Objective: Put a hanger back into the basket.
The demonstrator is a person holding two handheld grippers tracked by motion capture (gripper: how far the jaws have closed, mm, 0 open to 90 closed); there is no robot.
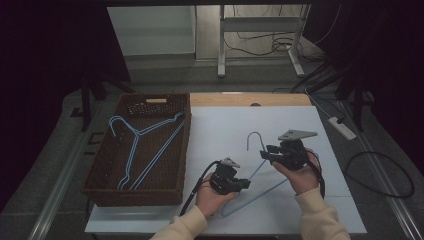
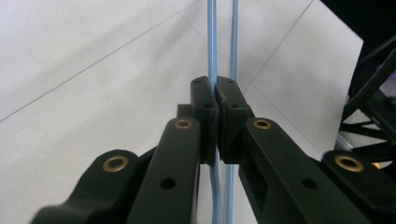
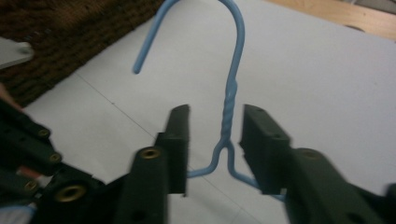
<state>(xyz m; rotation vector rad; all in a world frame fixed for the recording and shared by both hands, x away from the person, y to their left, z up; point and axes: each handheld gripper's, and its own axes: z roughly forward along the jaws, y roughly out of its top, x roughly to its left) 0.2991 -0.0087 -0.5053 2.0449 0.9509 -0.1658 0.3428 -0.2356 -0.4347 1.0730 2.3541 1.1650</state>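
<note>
Two grippers working a blue wire hanger on the white table

The left gripper (image 2: 216, 100) is clamping its jaws tight on the hanger's (image 3: 227, 116) wire, low on the frame. The right gripper (image 3: 215, 135) is standing with jaws parted on either side of the twisted neck, not touching it. A brown basket (image 1: 105, 180) is sitting beyond the left gripper, with another hanger (image 1: 145, 145) inside.

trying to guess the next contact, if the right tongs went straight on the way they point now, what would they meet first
Most likely the blue wire hanger: its twisted neck stands between the open jaws of the right tongs, untouched, so its fork would meet them first. Beyond the hook lies only the white table top, though depth is hard to judge.
</note>
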